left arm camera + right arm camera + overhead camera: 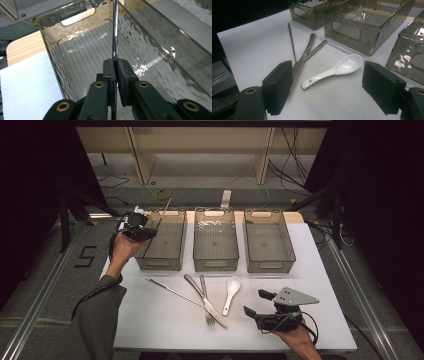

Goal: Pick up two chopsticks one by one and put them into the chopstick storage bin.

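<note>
My left gripper (pixel 150 232) hovers over the near left corner of the left smoky bin (pixel 159 265). In the left gripper view, my left gripper (pixel 115 61) is shut on a thin metal chopstick (pixel 115 35) that points up and away over the bin's ribbed floor (pixel 82 57). A second chopstick (pixel 167 289), a knife (pixel 216 314), a fork (pixel 202 287) and a white spoon (pixel 231 292) lie on the white table in front of the bins. My right gripper (pixel 256 302) rests at the front right, open and holding nothing, facing the spoon (pixel 337 70) and knife (pixel 298 67).
The middle bin (pixel 215 264) and the right bin (pixel 270 266) stand beside the left one along the table's far side. The white tabletop (pixel 160 325) ends close to the front. Cables and wooden shelf legs lie on the floor beyond.
</note>
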